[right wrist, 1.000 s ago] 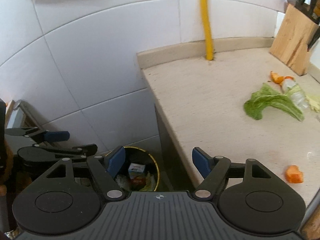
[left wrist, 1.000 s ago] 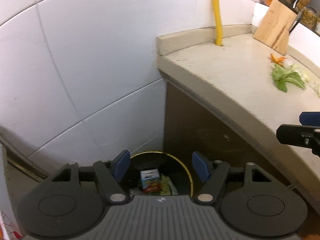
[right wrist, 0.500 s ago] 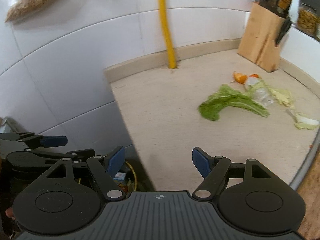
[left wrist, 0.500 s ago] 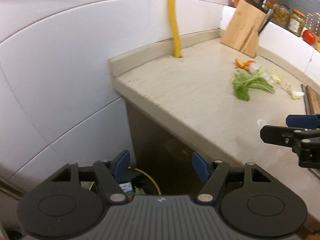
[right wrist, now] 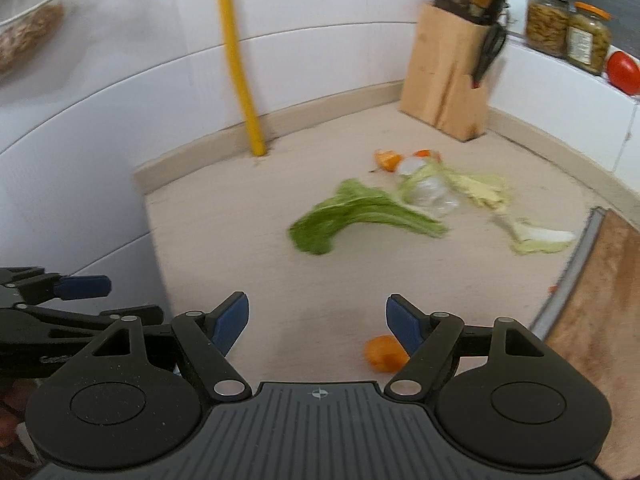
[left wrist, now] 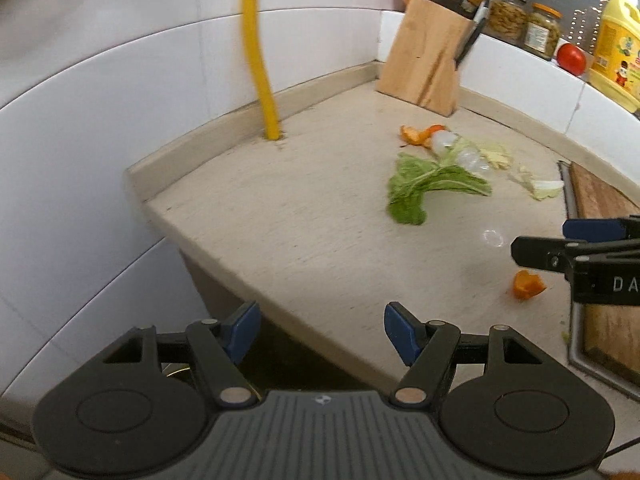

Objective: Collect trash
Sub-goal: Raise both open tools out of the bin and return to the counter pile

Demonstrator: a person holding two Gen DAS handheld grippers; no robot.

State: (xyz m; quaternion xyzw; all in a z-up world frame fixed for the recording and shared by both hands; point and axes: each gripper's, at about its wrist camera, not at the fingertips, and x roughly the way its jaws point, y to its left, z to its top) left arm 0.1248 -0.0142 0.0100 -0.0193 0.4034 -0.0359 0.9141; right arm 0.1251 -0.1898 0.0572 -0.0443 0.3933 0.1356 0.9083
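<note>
Both grippers over the worktop (left wrist: 320, 232), left gripper (left wrist: 318, 334) and right gripper (right wrist: 317, 320), jaws wide apart and empty; green leaf (right wrist: 352, 216) lies mid-worktop, orange peel (right wrist: 382, 354) just by the right gripper's right finger

My view takes in white tiled walls (left wrist: 120, 128) meeting at a corner toward one o'clock. A beige stone counter (left wrist: 312, 232) with a low upstand runs along them. A yellow pipe (left wrist: 260, 60) rises at twelve. A wooden knife block (left wrist: 428, 60) stands at one, jars (right wrist: 568, 28) on the ledge at two.
</note>
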